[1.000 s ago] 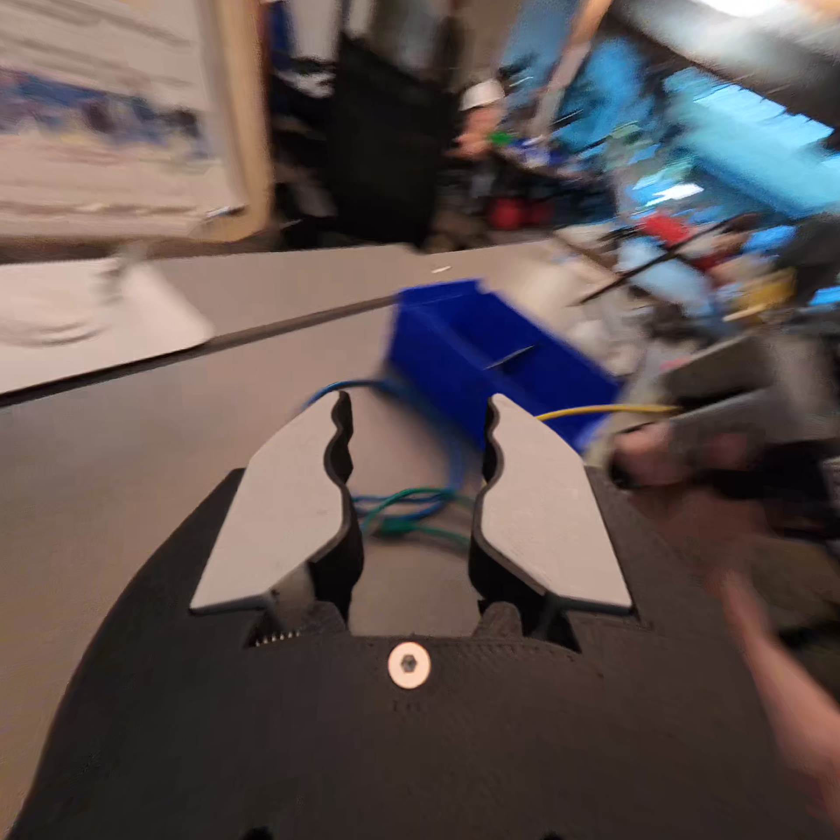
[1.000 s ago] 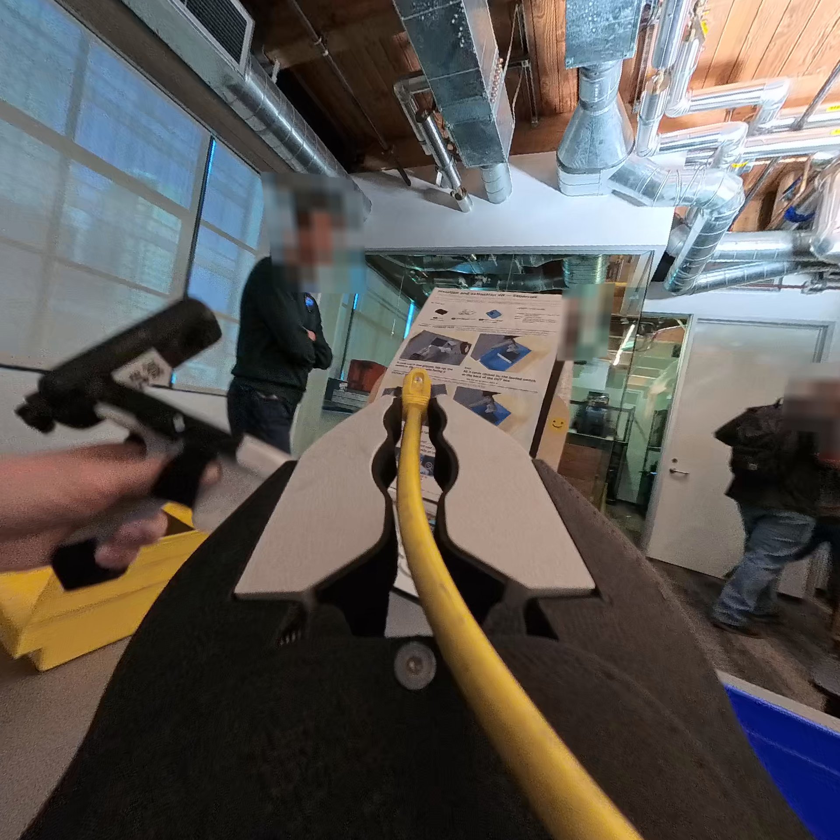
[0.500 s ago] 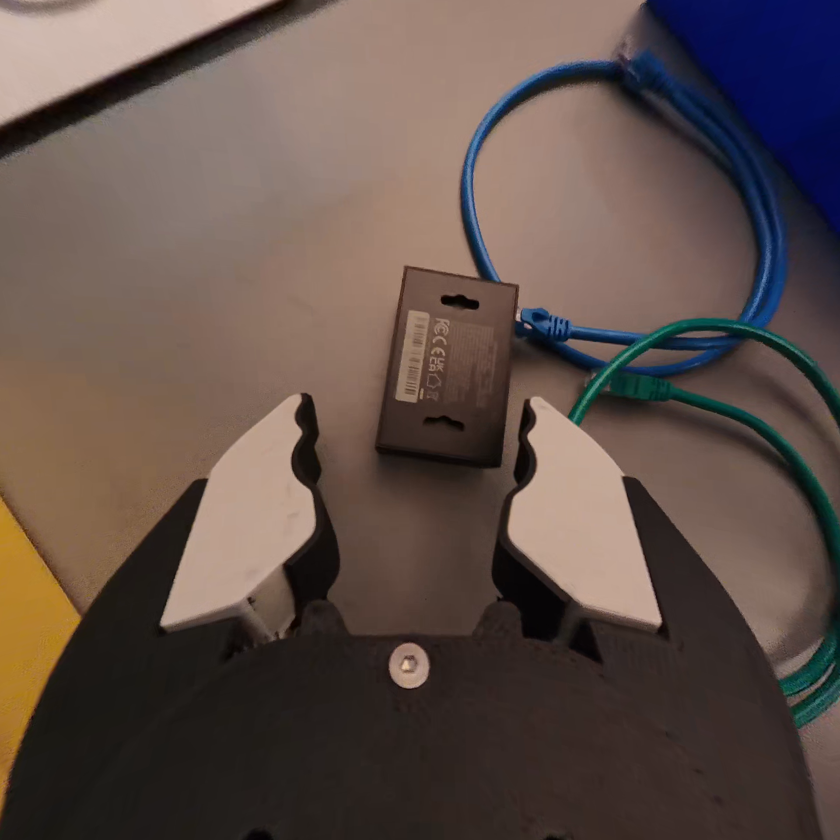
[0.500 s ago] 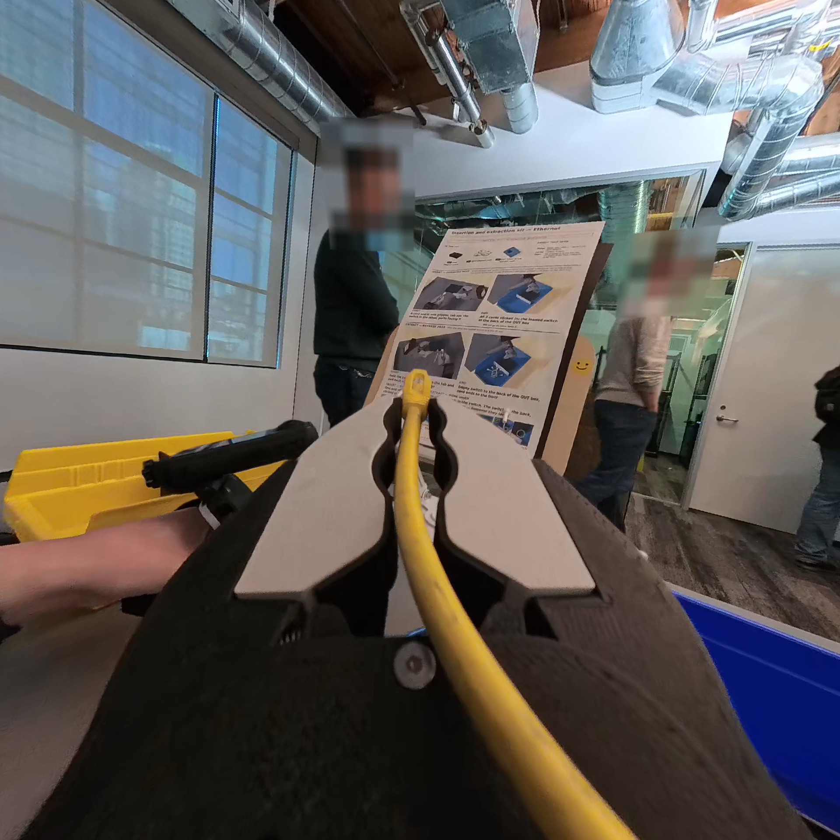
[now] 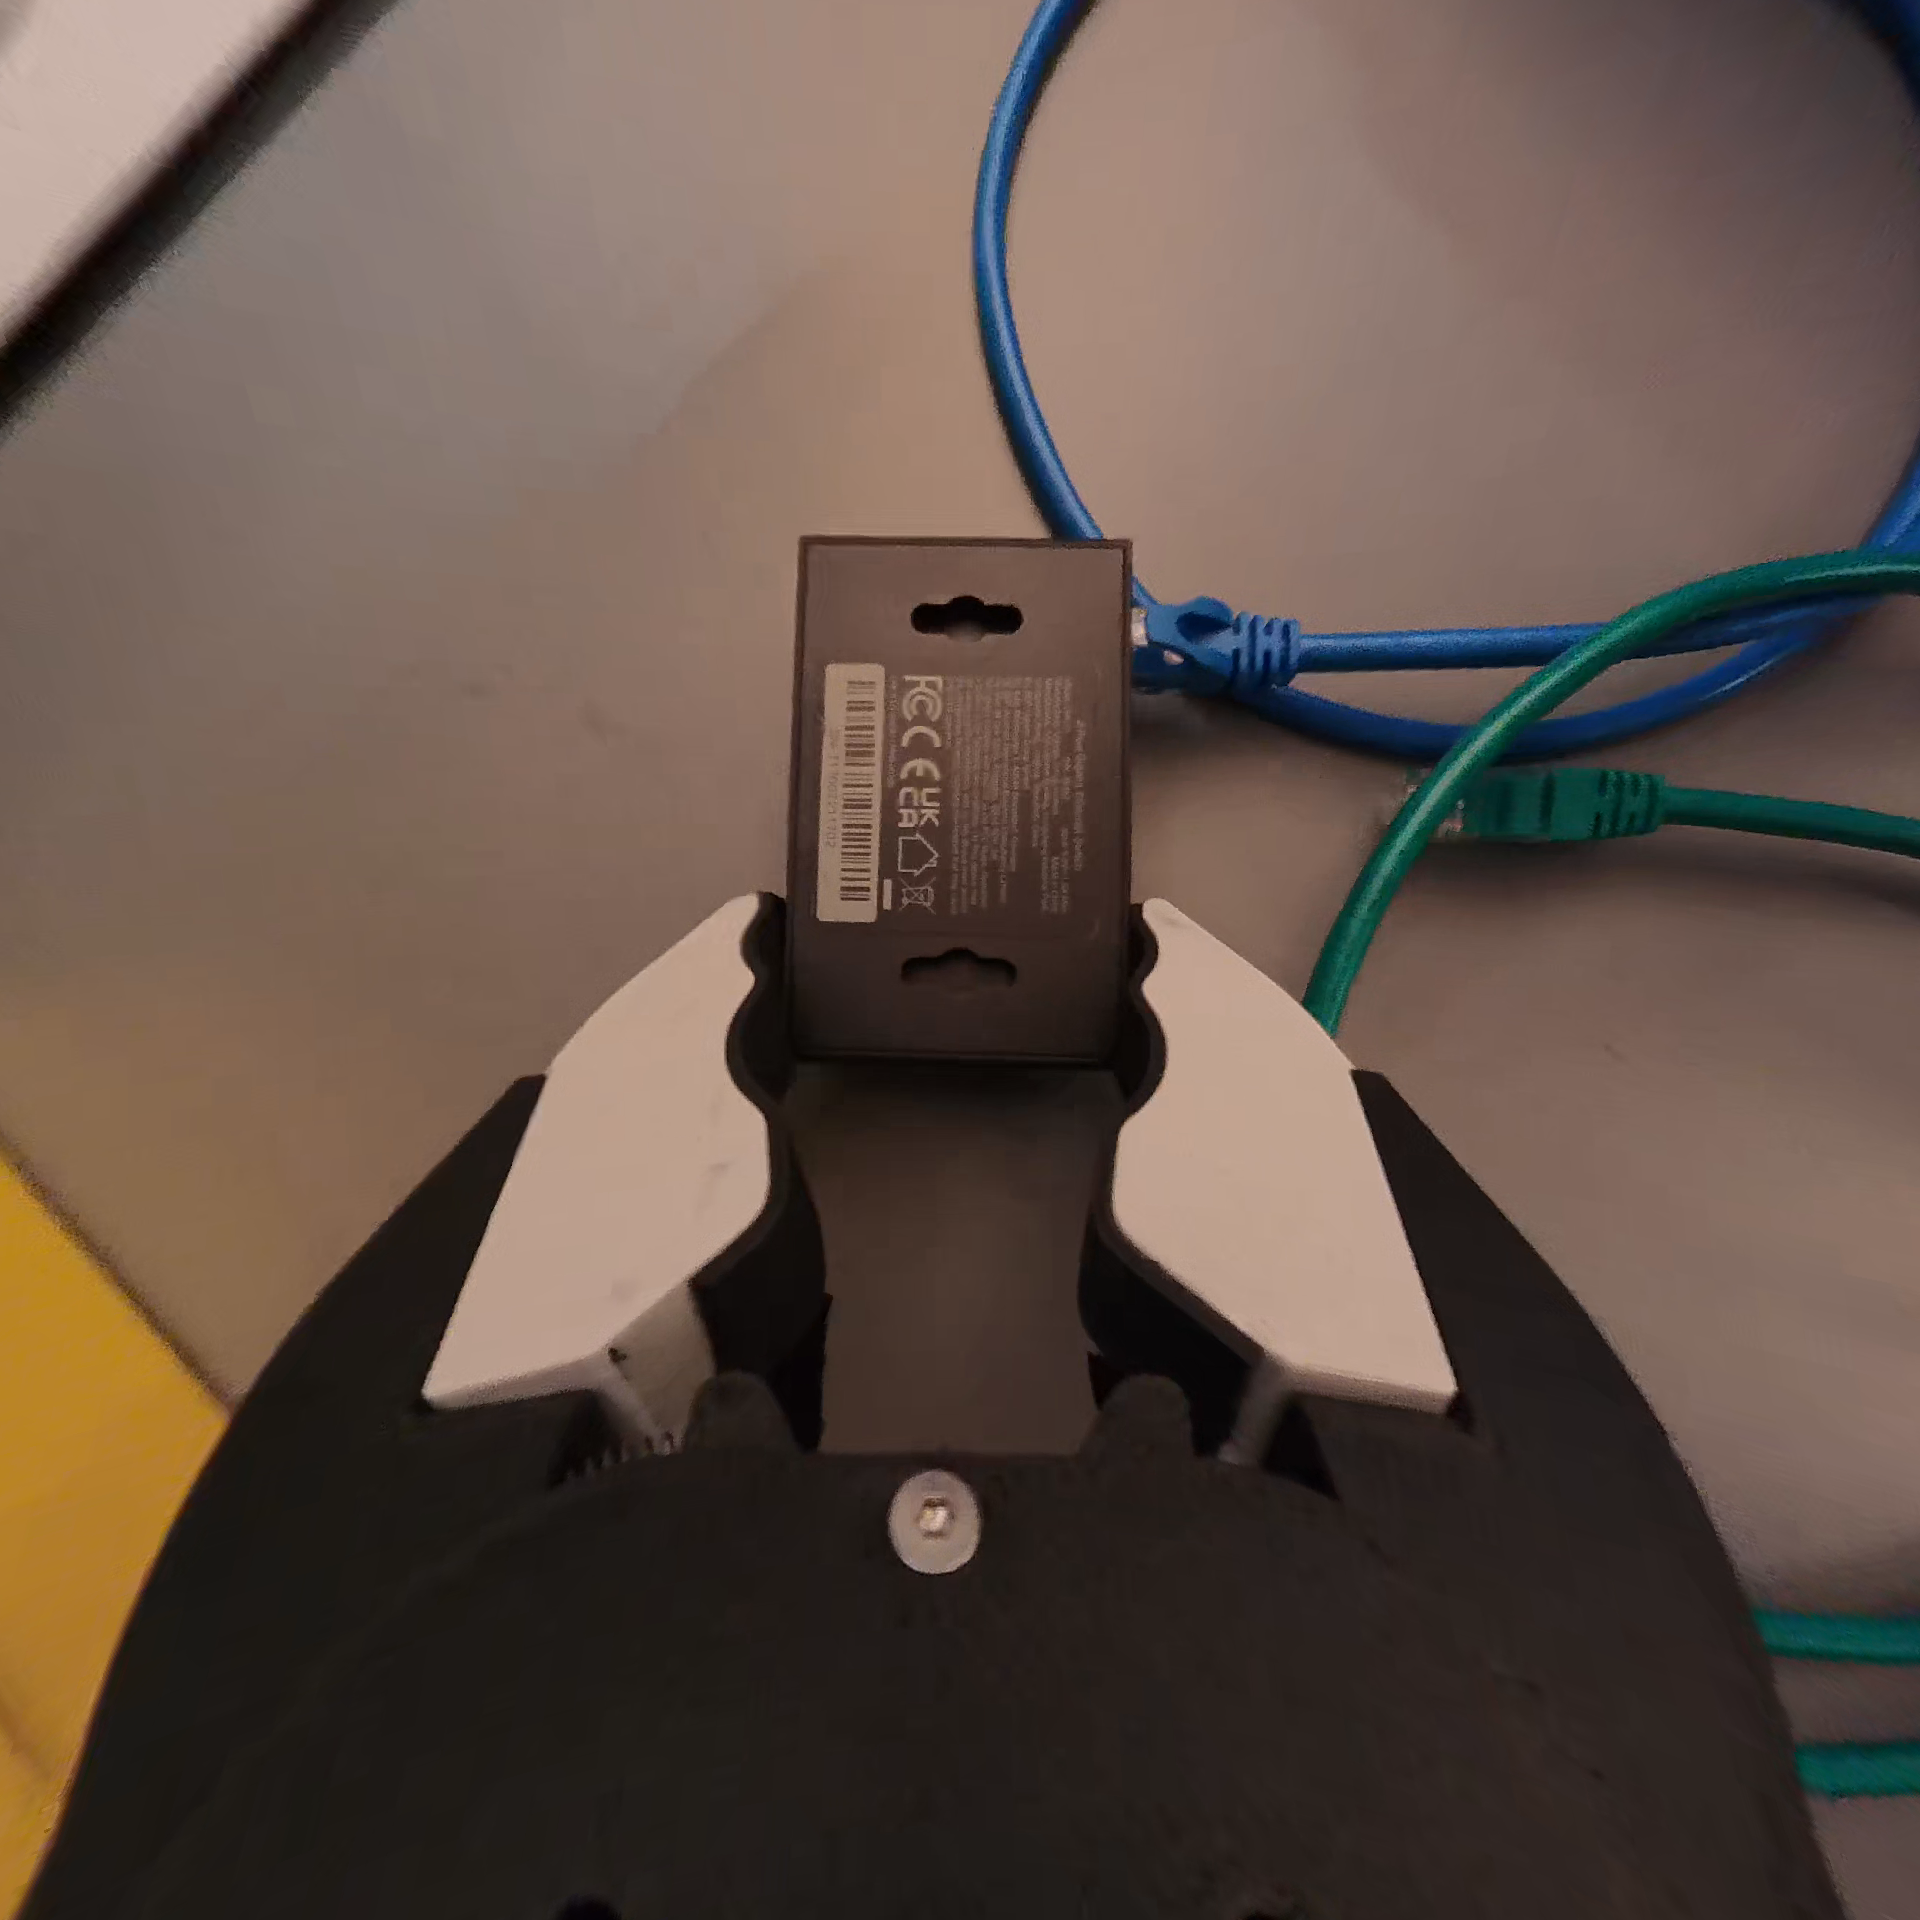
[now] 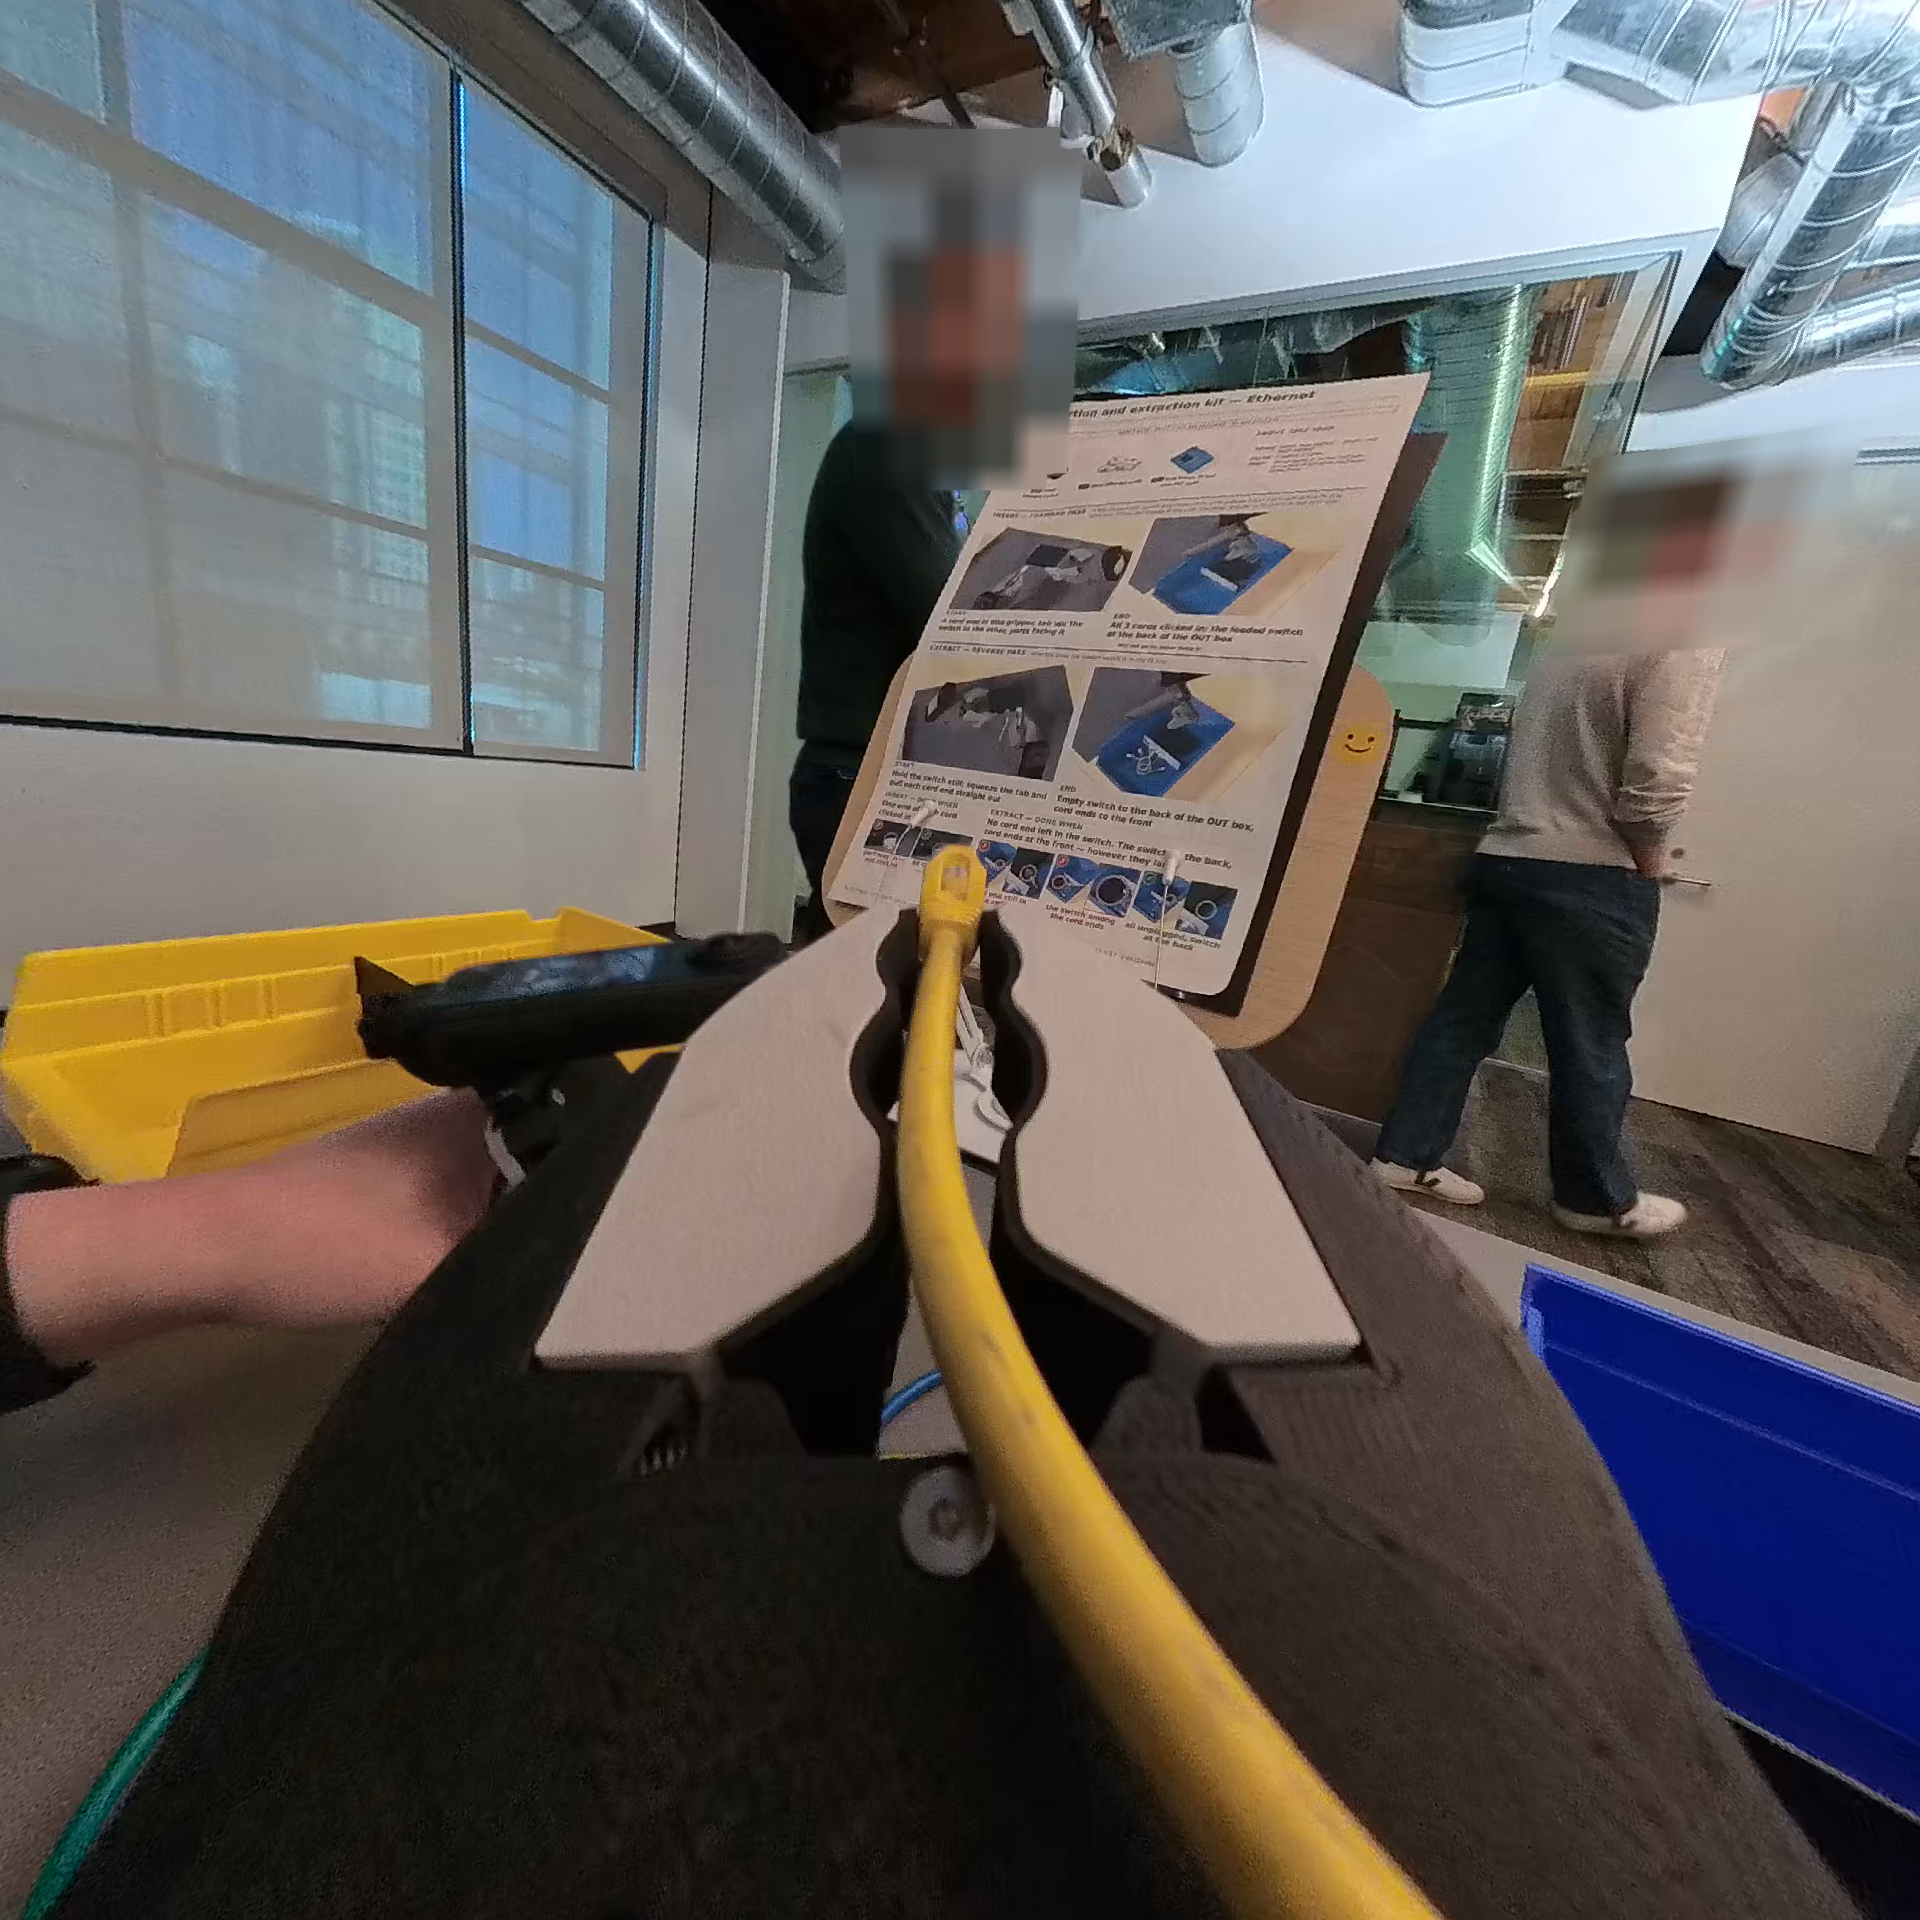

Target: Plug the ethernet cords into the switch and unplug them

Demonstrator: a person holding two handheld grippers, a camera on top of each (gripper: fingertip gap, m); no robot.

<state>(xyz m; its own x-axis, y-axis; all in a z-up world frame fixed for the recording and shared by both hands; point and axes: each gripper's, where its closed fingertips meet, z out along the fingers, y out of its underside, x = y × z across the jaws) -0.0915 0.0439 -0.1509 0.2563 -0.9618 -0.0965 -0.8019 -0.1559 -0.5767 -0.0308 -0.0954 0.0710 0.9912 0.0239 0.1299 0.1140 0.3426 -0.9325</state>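
The black switch [image 5: 961, 790] lies underside up on the grey table. My left gripper [image 5: 951, 920] is closed around its near end, with the pads touching both long sides. A blue cord's plug [image 5: 1210, 644] sits against the switch's right side; I cannot tell if it is seated. A green cord's plug [image 5: 1538, 805] lies loose to the right, apart from the switch. My right gripper [image 6: 940, 935] is shut on a yellow cord [image 6: 935, 1091] and held up in the air. The yellow plug [image 6: 954, 883] sticks out past the fingertips.
A yellow bin [image 6: 208, 1029] stands at the left and a blue bin [image 6: 1714, 1507] at the right. An instruction board [image 6: 1132, 707] stands at the table's far side, with two people behind it. The left gripper [image 6: 582, 1003] and the hand holding it show in the right wrist view. The tips of one gripper are about 25 centimeters away from the tips of the other.
My left gripper tilted down to the table, moved forward over the switch and closed on its near end. My right gripper kept hold of the yellow cord and tilted slightly lower.
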